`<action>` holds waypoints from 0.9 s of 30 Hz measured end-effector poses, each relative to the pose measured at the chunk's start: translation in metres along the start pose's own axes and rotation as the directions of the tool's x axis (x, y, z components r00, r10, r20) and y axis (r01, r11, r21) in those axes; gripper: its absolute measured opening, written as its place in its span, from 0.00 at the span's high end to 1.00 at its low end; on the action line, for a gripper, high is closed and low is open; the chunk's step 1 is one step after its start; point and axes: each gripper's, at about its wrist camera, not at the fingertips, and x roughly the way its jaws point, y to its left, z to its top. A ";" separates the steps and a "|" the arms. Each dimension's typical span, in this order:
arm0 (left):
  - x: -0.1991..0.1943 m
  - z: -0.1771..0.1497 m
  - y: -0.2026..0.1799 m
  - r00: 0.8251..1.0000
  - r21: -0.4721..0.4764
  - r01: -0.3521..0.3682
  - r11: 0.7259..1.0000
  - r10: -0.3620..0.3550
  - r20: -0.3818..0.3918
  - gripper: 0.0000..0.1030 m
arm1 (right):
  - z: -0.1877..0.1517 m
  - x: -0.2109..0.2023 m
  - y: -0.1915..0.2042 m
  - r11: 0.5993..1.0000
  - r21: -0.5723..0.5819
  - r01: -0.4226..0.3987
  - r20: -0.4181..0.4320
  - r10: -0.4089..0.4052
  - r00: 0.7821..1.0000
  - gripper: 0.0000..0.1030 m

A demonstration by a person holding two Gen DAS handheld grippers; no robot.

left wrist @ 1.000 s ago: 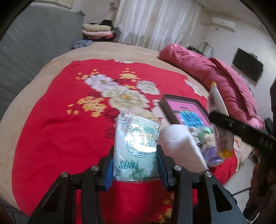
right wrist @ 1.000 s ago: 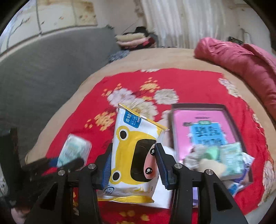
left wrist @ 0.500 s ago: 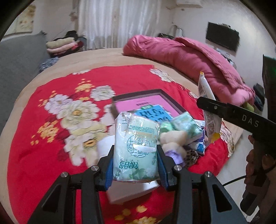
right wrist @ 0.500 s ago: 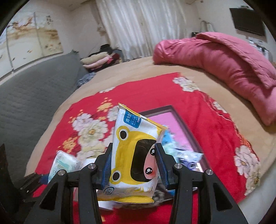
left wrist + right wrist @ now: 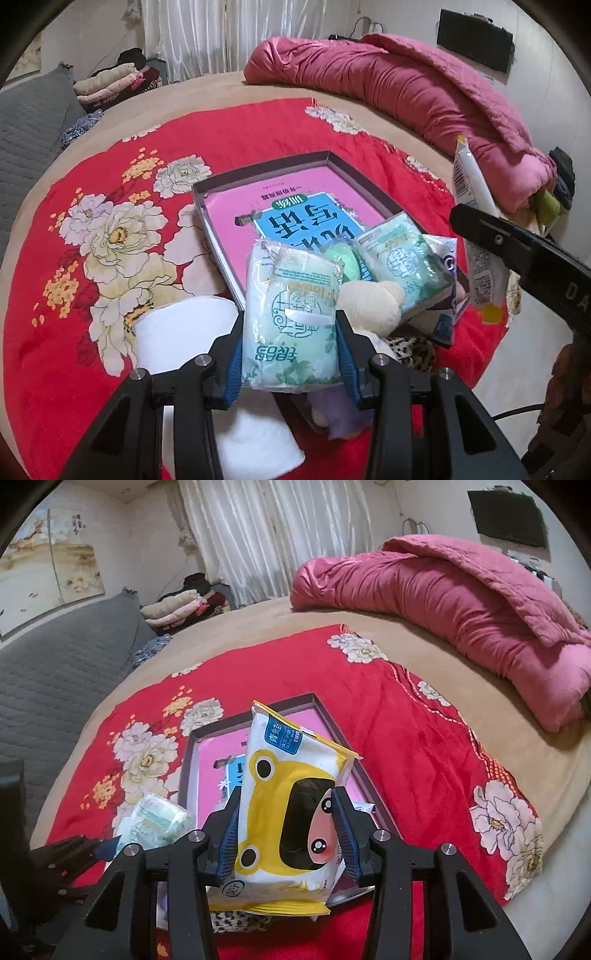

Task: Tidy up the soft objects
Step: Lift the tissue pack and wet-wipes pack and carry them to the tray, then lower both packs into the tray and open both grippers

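Clamping a green tissue pack (image 5: 291, 317), the left claw (image 5: 290, 350) hangs over the shallow box's (image 5: 258, 173) crowded 6 o'clock edge. The right claw (image 5: 286, 829) grips a yellow frog wipes pack (image 5: 284, 805) above that box; its pink floor toward 12 o'clock lies bare.

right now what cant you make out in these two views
- Lower part of the tray, left wrist view: hidden behind the green tissue pack held in the left tool.
- Purple soft item, left wrist view: mostly covered by that tool, so unidentifiable.
- Tray contents, right wrist view: blocked by the yellow frog wipes pack in the right tool.
- Leopard-print item, right wrist view: only a strip shows under the wipes.
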 end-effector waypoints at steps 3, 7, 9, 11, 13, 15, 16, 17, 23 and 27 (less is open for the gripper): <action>0.009 0.001 -0.001 1.000 -0.001 -0.003 1.000 0.003 -0.018 0.58 | -0.002 0.005 -0.003 1.000 -0.004 0.007 -0.009 -0.007 1.000 0.54; 0.017 0.003 -0.001 0.999 0.001 -0.011 1.000 0.011 -0.038 0.58 | -0.004 0.018 -0.004 1.000 -0.016 0.015 -0.034 -0.016 0.999 0.54; 0.019 0.003 0.000 0.999 0.000 -0.014 1.000 0.014 -0.043 0.58 | -0.006 0.024 -0.003 1.000 -0.022 0.021 -0.043 -0.022 0.999 0.54; 0.021 0.003 0.001 0.999 -0.001 -0.014 1.000 0.014 -0.045 0.58 | -0.008 0.031 -0.005 1.000 -0.022 0.021 -0.052 -0.022 0.998 0.54; 0.024 0.003 0.002 0.999 -0.001 -0.015 1.000 0.015 -0.049 0.58 | -0.008 0.038 -0.007 1.000 -0.016 0.015 -0.056 -0.016 0.998 0.54; 0.026 0.003 0.003 0.999 -0.003 -0.015 1.000 0.015 -0.052 0.58 | -0.009 0.045 -0.008 1.000 -0.012 0.007 -0.062 -0.008 0.998 0.53; 0.026 0.003 0.003 0.999 -0.004 -0.013 1.000 0.013 -0.050 0.58 | -0.010 0.049 -0.009 1.000 -0.004 0.004 -0.070 -0.004 0.998 0.53; 0.027 0.002 0.004 0.999 -0.005 -0.011 1.000 0.011 -0.049 0.58 | -0.011 0.053 -0.010 1.000 0.003 0.004 -0.073 -0.004 0.997 0.53; 0.028 0.002 0.006 0.999 -0.002 -0.005 1.000 0.005 -0.042 0.58 | -0.013 0.067 -0.009 1.000 0.016 -0.004 -0.077 0.005 0.997 0.51; 0.027 0.002 0.006 0.999 -0.005 0.003 1.000 -0.003 -0.036 0.57 | -0.013 0.066 -0.010 0.998 0.026 -0.049 -0.063 0.051 0.997 0.42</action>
